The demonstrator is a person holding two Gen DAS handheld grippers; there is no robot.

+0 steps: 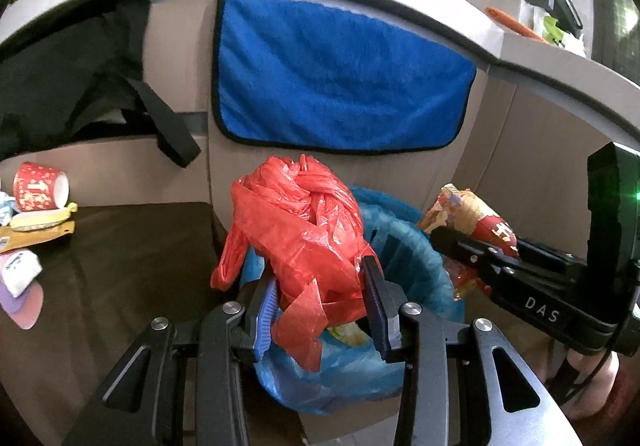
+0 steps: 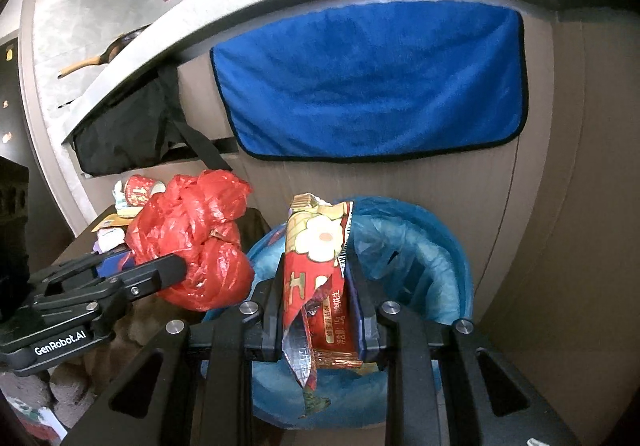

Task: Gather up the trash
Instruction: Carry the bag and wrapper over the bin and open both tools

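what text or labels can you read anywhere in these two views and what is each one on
"DAS": white letters on the right hand-held gripper body, seen from the left wrist.
"GenRobot.AI": white letters on the left hand-held gripper body, seen from the right wrist.
Snack wrapper: Chinese print and what looks like "15g", too small to read surely.
Red paper cup: white characters, too blurred to read.

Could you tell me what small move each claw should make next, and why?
Probably open both over the bin. The left claw grips the red plastic bag and the right claw grips the snack wrapper; both already hang above the blue liner, so releasing should drop them in.
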